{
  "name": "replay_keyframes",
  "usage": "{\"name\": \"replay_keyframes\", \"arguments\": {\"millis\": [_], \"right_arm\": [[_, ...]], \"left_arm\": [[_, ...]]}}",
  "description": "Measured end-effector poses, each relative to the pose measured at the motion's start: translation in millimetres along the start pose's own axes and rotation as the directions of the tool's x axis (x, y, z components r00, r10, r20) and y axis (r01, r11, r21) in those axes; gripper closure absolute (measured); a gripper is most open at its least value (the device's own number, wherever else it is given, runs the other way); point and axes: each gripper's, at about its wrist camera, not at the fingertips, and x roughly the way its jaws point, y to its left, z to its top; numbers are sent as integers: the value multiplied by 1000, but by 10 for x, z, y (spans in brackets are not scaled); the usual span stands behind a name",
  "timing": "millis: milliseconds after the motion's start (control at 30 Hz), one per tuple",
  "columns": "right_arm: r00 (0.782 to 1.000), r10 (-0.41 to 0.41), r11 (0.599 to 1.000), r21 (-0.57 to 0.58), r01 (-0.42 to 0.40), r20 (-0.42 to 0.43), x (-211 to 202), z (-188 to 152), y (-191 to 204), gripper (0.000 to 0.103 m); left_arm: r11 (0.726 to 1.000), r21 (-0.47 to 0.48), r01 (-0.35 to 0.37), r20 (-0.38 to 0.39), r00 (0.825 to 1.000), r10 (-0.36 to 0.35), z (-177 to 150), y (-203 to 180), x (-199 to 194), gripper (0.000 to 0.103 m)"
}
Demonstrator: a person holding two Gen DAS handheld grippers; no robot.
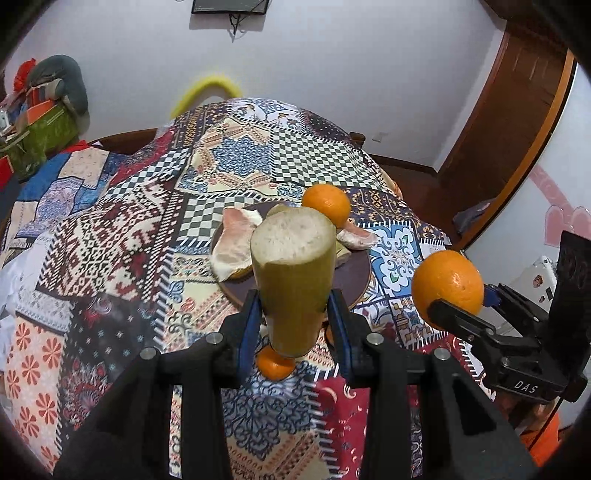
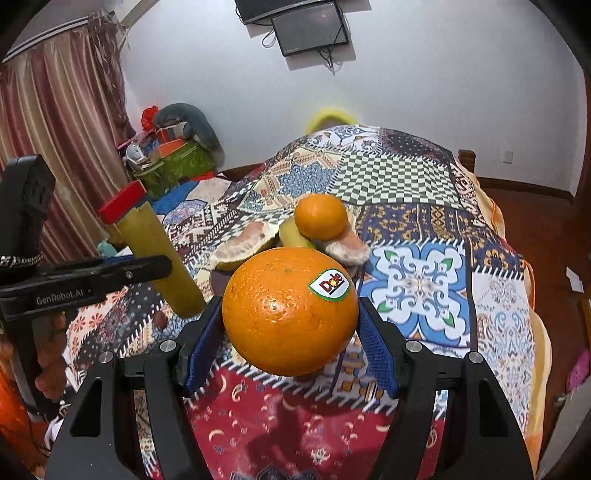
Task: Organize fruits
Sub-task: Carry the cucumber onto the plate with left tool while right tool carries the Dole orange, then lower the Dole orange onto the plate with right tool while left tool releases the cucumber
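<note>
My left gripper (image 1: 293,299) is shut on a yellow-green cylindrical fruit piece (image 1: 291,280) with a pale cut end, held up off the cloth; the piece (image 2: 147,232) also shows at the left of the right wrist view. My right gripper (image 2: 290,310) is shut on a large orange (image 2: 273,325) with a Dole sticker, held in the air to the right of the left gripper. Behind both lies a dark round plate (image 1: 347,288) with peeled pomelo segments (image 1: 236,240), a small orange (image 1: 327,205) and a yellow-green piece. Another small orange (image 1: 275,363) lies on the cloth under the left gripper.
Everything rests on a patchwork cloth (image 1: 122,229) over a bed. Boxes and bags (image 2: 173,158) pile up at the far left by a curtain. A wooden door (image 1: 517,122) stands to the right. A screen (image 2: 310,29) hangs on the wall. A hand (image 2: 48,354) grips the left tool.
</note>
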Motion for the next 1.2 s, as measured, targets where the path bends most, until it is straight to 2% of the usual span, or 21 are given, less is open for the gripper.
{"name": "replay_keyframes", "arguments": {"millis": [233, 533, 667, 767, 900, 1200], "right_arm": [[1000, 1, 1000, 0, -1, 15, 138, 118, -68, 36], [1000, -14, 1000, -24, 14, -2, 352, 205, -148, 36], [1000, -15, 999, -31, 15, -5, 405, 244, -169, 36], [1000, -16, 999, -39, 16, -12, 467, 271, -157, 36], [1000, -17, 998, -55, 16, -25, 533, 271, -117, 36], [999, -13, 997, -76, 10, -43, 614, 275, -64, 36]], "left_arm": [[999, 20, 24, -26, 999, -24, 93, -72, 258, 67], [998, -11, 66, -93, 993, -67, 250, -36, 725, 67], [996, -42, 76, -89, 993, -79, 345, 39, 839, 67], [996, -57, 75, -84, 993, -80, 394, 95, 916, 66], [997, -74, 35, -87, 995, -41, 482, 180, 1023, 66], [999, -33, 20, -65, 998, -22, 488, 237, 940, 66]]}}
